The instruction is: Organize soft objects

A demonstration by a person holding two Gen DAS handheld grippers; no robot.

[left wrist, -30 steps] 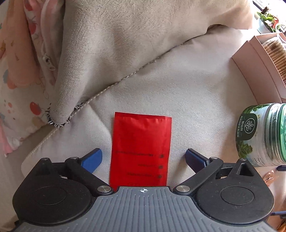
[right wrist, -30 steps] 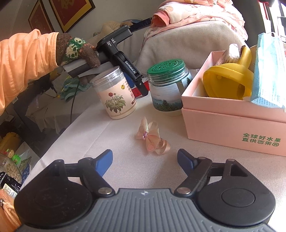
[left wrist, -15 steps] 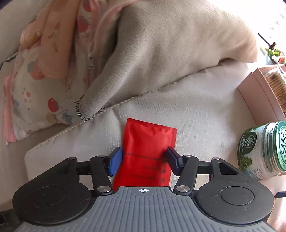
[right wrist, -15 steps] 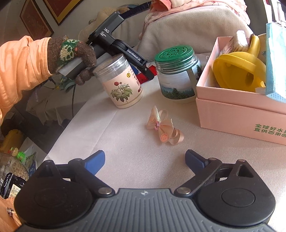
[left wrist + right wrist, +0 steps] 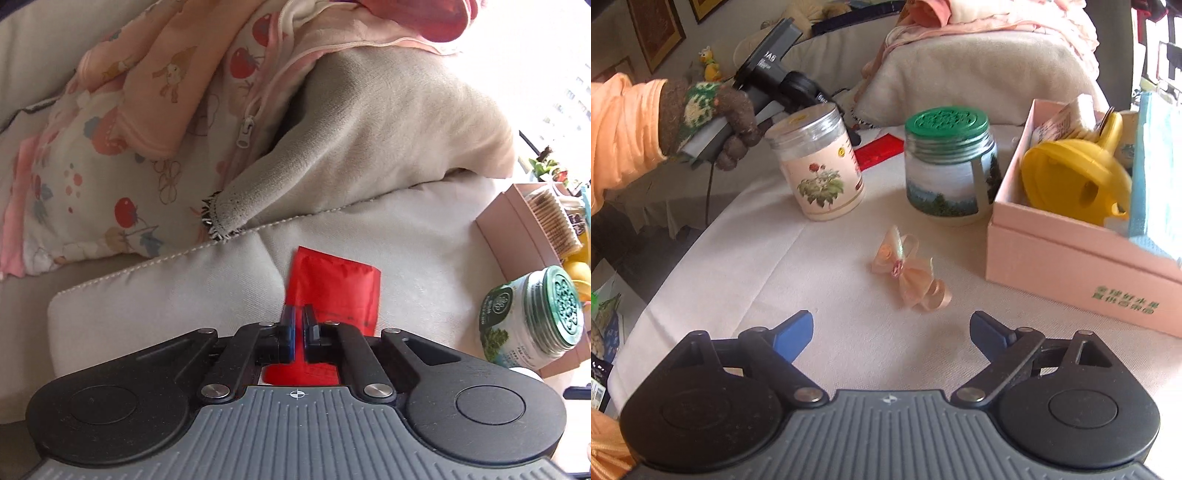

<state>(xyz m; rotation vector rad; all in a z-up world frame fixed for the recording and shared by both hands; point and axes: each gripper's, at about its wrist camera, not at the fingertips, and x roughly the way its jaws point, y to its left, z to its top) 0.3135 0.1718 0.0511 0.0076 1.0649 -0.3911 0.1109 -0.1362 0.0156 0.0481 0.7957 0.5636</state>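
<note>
A red foil packet [image 5: 336, 291] lies on the white tablecloth [image 5: 166, 295], creased along its left side. My left gripper [image 5: 298, 319] is shut on that left part of the packet. From the right wrist view the packet [image 5: 879, 149] shows as a red strip behind the floral jar, and a gloved hand [image 5: 709, 118] holds the left tool. A peach ribbon bow [image 5: 908, 273] lies on the cloth just ahead of my right gripper [image 5: 892, 319]. Its jaws stand wide, closing slightly, with nothing between them.
A floral white jar [image 5: 820, 170] and a green-lidded jar [image 5: 947, 166] stand behind the bow. A pink box [image 5: 1071, 258] at the right holds a yellow funnel [image 5: 1075, 177] and a blue mask. A grey blanket [image 5: 369, 155] and printed pink clothes [image 5: 129, 147] are piled beyond the packet.
My left gripper went from wide open to shut on the red packet, creasing it, while tilting up toward the pile. My right gripper has risen a little above the bow.
</note>
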